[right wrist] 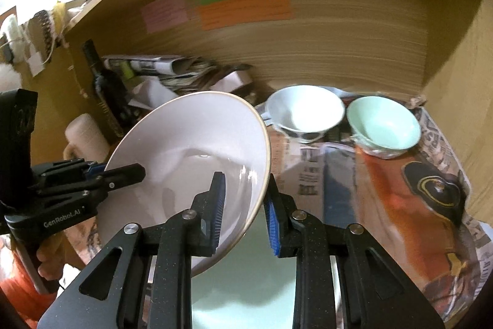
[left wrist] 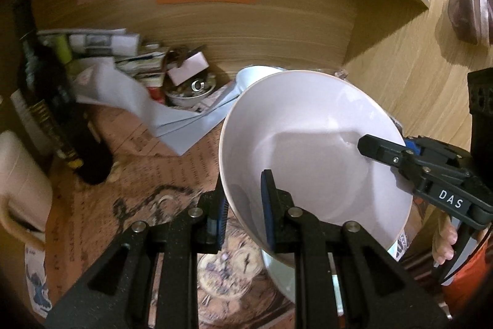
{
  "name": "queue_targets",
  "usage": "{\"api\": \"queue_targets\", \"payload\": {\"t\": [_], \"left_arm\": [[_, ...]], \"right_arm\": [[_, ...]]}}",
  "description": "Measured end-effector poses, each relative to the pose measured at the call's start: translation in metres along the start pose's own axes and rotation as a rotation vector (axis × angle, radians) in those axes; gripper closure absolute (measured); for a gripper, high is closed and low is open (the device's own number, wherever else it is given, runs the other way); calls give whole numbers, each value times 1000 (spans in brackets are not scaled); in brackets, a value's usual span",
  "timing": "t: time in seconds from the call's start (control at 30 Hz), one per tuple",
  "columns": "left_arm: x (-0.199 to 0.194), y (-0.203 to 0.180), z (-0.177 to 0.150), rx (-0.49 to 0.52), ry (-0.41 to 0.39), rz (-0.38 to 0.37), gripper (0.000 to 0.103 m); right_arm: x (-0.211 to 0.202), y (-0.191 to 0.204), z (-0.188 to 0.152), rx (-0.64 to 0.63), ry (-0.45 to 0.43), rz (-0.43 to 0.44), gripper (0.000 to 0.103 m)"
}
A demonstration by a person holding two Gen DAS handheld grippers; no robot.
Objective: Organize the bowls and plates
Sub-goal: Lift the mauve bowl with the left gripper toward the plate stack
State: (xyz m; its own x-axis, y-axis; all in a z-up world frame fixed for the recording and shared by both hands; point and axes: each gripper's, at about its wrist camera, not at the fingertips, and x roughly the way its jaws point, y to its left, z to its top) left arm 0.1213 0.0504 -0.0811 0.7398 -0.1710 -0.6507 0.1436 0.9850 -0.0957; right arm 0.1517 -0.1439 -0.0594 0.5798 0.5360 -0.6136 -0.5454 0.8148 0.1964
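glossy pale round bowl (left wrist: pixel 314 150), rim pinched by left gripper (left wrist: pixel 245 208) and right gripper (right wrist: pixel 245 218).

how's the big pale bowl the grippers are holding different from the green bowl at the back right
The big pale bowl is pinkish white; the green bowl is mint. The pale bowl looks far wider, though it is also nearer the camera. The pale bowl is tilted and gripped at its rim by the left gripper and right gripper; the green bowl sits untouched on the newspaper, leaning slightly. Both are plain and empty.
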Motion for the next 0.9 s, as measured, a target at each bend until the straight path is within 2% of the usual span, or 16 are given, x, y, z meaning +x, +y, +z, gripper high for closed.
{"api": "queue_targets", "payload": {"t": [0.3, 0.57, 0.9], "left_arm": [[-29, 26, -22, -51, -24, 63, 84], [-36, 50, -47, -99, 8, 114, 84], [-37, 74, -71, -152, 39, 144, 84]], "right_arm": [[18, 39, -5, -57, 37, 64, 81], [39, 65, -12, -97, 99, 113, 81], [61, 85, -25, -145, 173, 131, 81]]}}
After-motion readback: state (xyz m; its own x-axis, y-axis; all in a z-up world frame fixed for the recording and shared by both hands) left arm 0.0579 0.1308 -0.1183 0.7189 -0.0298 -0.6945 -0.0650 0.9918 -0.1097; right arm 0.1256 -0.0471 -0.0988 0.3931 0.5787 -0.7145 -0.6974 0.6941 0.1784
